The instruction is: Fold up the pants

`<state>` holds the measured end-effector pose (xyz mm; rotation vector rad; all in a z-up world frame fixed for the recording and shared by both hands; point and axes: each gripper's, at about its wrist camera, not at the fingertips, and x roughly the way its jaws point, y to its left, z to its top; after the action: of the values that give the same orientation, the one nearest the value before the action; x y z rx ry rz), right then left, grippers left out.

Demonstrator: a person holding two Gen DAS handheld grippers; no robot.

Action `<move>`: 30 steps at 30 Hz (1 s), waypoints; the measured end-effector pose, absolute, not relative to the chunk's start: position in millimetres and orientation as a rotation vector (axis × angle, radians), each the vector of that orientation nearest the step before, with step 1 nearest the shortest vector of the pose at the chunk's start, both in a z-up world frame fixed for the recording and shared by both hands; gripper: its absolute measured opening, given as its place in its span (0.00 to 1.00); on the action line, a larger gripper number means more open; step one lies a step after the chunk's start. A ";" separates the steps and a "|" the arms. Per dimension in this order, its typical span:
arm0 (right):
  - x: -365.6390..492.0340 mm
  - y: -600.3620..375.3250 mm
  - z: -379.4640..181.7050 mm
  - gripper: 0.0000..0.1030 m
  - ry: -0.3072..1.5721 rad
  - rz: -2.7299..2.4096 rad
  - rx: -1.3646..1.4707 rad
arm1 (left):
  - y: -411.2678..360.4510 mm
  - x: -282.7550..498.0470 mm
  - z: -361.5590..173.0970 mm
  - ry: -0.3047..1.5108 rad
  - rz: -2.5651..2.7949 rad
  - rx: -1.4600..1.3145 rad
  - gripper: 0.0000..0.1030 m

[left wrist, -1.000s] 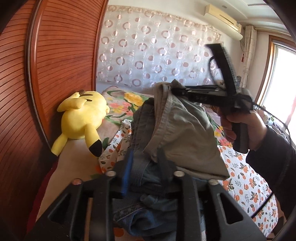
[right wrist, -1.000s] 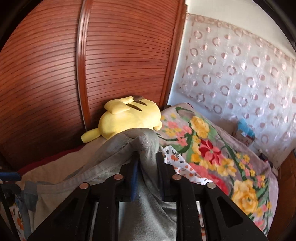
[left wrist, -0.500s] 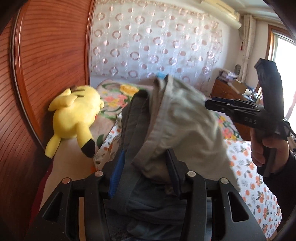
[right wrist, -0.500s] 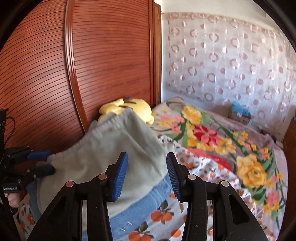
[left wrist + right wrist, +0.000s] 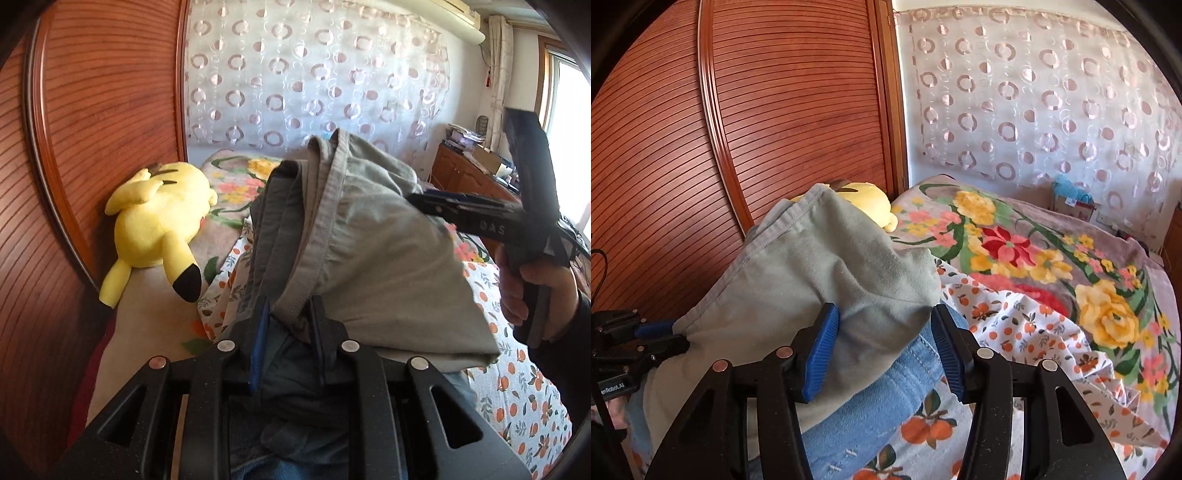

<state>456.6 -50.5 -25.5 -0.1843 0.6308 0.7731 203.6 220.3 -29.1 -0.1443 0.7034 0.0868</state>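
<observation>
Grey-green pants [image 5: 373, 251] are bunched and folded over on a stack with blue jeans [image 5: 879, 398] beneath, on the bed. My left gripper [image 5: 290, 325] is shut on the hem of the grey-green pants and holds it up. It shows at the left edge of the right wrist view [image 5: 661, 339], still pinching the cloth. My right gripper [image 5: 884, 349] is open, its blue pads either side of the pants' folded edge without gripping. In the left wrist view its tips [image 5: 417, 201] lie against the cloth's far side.
A yellow plush toy [image 5: 159, 225] lies by the wooden headboard [image 5: 775, 110]. An orange-print sheet [image 5: 1015, 332] and a floral blanket [image 5: 1015, 251] cover the bed. A wooden cabinet [image 5: 465, 177] stands at the right, with a curtain [image 5: 314, 74] behind.
My right gripper let go of the pants and opened, then drew back slightly. My left gripper kept its grip and the pants sank towards the stack.
</observation>
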 end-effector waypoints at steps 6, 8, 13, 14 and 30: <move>407.5 -73.6 -16.7 0.53 0.599 0.780 -0.163 | 211.0 187.1 -14.6 0.650 0.069 -0.132 0.50; 390.5 -81.2 -17.1 0.53 0.598 0.776 -0.159 | 204.3 181.0 -10.3 0.634 0.052 -0.127 0.52; 354.1 -105.3 -17.5 0.53 0.603 0.741 -0.151 | 184.8 173.0 -3.1 0.616 0.017 -0.106 0.75; 345.7 -111.3 -17.3 0.53 0.601 0.733 -0.148 | 179.0 172.2 -2.8 0.616 0.022 -0.091 0.79; 232.7 -194.9 10.1 0.58 0.562 0.535 -0.098 | 85.1 155.6 6.6 0.589 -0.136 -0.044 0.79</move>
<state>232.7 -194.9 10.1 -0.0982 0.5619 0.5355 155.6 85.1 6.6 -0.0435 0.5890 -0.1355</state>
